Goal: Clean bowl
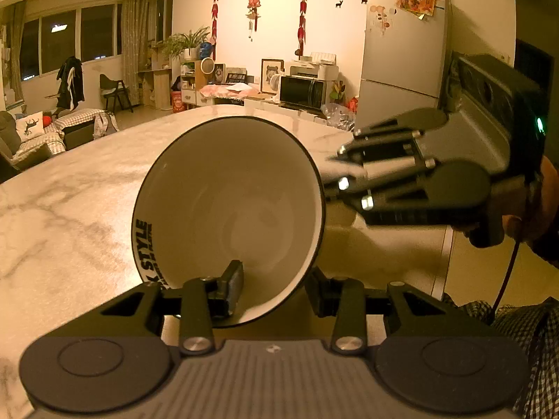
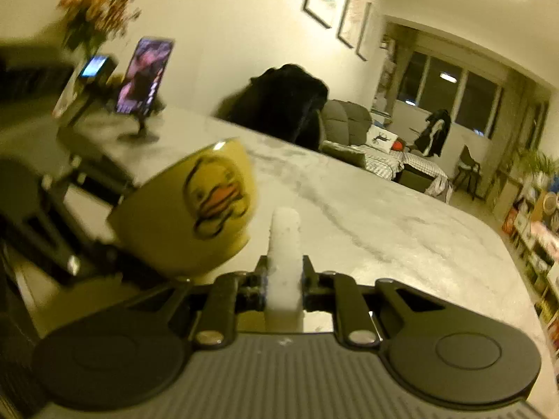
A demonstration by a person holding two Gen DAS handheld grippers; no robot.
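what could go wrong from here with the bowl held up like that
1. The left gripper pinches only the rim of the tilted bowl, one finger inside and one outside, above the table. A firm wipe might lever it out of the jaws.
2. The right gripper is shut on a thin white wad and sits beside the bowl, not inside. Its view is blurred, so a hasty swing may knock the rim.

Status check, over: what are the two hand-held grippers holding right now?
Left hand-held gripper clamped on bowl rim, bowl tipped up. Right hand-held gripper shut on white wipe, beside bowl. Nothing blocking.
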